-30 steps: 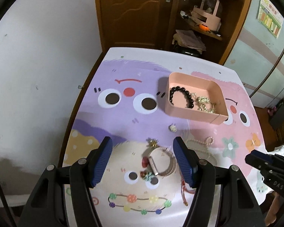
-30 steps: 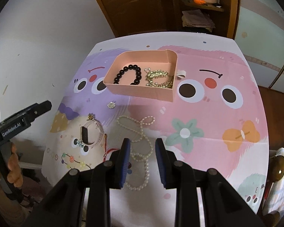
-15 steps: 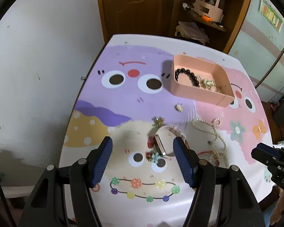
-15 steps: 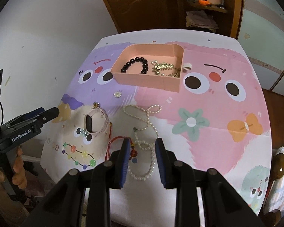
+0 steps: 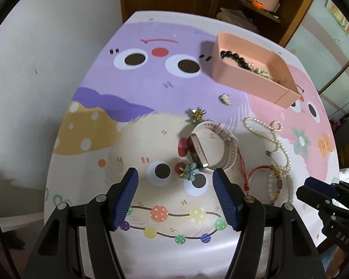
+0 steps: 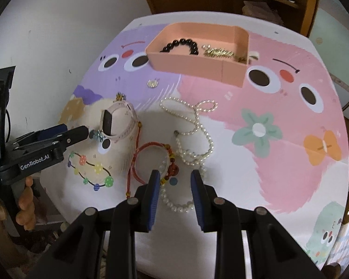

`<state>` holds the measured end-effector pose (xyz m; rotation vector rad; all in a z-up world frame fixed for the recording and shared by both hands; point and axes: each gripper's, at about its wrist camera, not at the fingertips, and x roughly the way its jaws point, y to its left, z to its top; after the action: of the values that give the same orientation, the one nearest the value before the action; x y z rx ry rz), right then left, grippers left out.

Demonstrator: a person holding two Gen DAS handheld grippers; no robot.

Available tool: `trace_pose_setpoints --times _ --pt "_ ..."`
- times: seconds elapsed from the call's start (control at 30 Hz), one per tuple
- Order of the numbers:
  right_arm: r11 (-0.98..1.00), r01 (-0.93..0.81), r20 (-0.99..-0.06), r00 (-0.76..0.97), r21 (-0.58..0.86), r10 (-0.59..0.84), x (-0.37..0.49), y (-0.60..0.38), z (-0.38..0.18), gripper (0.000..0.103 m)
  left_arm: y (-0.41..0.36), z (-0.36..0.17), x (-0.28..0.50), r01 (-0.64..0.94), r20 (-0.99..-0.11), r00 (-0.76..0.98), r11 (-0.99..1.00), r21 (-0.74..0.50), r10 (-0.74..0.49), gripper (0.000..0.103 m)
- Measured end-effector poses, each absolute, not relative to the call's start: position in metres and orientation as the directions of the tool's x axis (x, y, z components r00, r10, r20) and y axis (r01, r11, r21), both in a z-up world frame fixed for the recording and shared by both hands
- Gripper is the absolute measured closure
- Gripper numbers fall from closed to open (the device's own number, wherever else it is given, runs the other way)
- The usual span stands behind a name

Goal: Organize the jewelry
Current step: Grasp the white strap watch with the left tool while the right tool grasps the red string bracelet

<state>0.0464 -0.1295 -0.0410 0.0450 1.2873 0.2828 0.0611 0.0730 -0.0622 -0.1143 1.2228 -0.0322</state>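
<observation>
The task looks only partly done. On the table [image 6: 279, 167], going from left to right, several pieces lie outside the pink tray [image 6: 197, 62]: a small flower clip [image 5: 191, 171], a pale pink watch [image 5: 211, 146], a red cord bracelet [image 6: 151, 160] and a long pearl necklace [image 6: 193, 125]. In the tray already rest a black bead bracelet [image 6: 181, 45] and a gold chain [image 6: 217, 52].

The left gripper [image 5: 175, 195] hangs released above the flower clip, holding nothing. The right gripper [image 6: 174, 194] is narrowly parted over a pearl bracelet [image 6: 174, 203], not pinching it.

Readable writing: "GenRobot.AI" on the left gripper, "DAS" on the right one.
</observation>
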Motion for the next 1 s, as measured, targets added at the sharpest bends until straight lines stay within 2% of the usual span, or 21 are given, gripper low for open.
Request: trace_pose_setpoints --times 0.43,0.87,0.9,0.97,1.0 --pt "0.958 -0.222 -0.961 0.163 0.183 0.221 0.063 -0.11 -0.076 0.076 0.08 -0.086 0.079 -0.075 -0.947 0.293 0.984 -0.163 -0.135 0.038" --pt "0.954 -0.256 -0.968 0.156 0.153 0.197 0.077 -0.097 -0.088 0.076 0.079 -0.093 0.094 -0.08 -0.946 0.268 0.974 -0.211 -0.183 0.038" --pt "0.954 -0.258 -0.968 0.156 0.15 0.195 0.078 -0.096 -0.088 0.077 0.08 -0.094 0.094 -0.084 -0.946 0.267 0.974 -0.212 -0.183 0.038" --pt "0.955 -0.266 -0.97 0.162 0.132 0.179 0.08 -0.094 -0.089 0.084 0.08 -0.095 0.097 -0.092 -0.947 0.261 0.972 -0.218 -0.187 0.038" --pt "0.954 -0.27 -0.971 0.164 0.128 0.176 0.079 -0.093 -0.089 0.084 0.08 -0.096 0.098 -0.1 -0.948 0.255 0.97 -0.224 -0.192 0.039"
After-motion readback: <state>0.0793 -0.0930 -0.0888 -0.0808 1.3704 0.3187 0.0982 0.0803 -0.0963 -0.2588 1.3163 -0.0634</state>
